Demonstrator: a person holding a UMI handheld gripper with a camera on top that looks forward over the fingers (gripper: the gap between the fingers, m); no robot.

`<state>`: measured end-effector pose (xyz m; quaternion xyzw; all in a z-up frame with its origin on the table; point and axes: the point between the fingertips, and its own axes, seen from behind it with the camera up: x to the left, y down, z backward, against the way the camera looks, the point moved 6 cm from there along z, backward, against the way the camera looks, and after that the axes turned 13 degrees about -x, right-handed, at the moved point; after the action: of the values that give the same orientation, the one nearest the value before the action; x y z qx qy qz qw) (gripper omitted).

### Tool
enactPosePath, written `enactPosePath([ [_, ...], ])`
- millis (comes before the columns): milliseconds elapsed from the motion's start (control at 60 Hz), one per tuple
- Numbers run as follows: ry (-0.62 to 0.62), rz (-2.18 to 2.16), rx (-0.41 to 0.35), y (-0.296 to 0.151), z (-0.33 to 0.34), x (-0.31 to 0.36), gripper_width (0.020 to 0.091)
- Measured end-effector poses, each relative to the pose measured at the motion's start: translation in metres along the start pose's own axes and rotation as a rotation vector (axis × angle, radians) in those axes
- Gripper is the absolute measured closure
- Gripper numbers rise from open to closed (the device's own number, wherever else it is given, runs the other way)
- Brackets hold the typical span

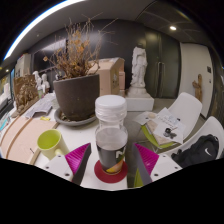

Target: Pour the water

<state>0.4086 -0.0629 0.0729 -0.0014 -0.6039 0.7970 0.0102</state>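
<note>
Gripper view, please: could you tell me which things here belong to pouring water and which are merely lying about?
Job:
bottle, white cap, standing between the fingers
yellow-green cup
gripper

Lying about:
potted dry plant
white statue
black object
papers

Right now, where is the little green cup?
In the gripper view, the green cup stands on the table to the left of the white-capped bottle between the tongs, just in front of the potted dried plant.
</note>
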Motion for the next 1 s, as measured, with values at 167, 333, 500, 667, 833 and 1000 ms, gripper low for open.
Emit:
enactPosePath([
  [167,0.037,0.020,0.057,-0.016,0.054,0.012,0.0247],
  [333,0.096,0.042,0.121,-0.039,0.137,0.052,0.0247],
  [500,0.153,0.050,0.122,-0.061,0.212,0.102,0.0246],
  [667,0.211,0.055,0.071,-0.086,0.256,0.143,0.0244],
  [833,0.232,0.067,0.056,-0.096,0.280,0.173,0.0247],
  [1000,0.270,0.078,0.073,-0.088,0.296,0.190,0.0247],
])
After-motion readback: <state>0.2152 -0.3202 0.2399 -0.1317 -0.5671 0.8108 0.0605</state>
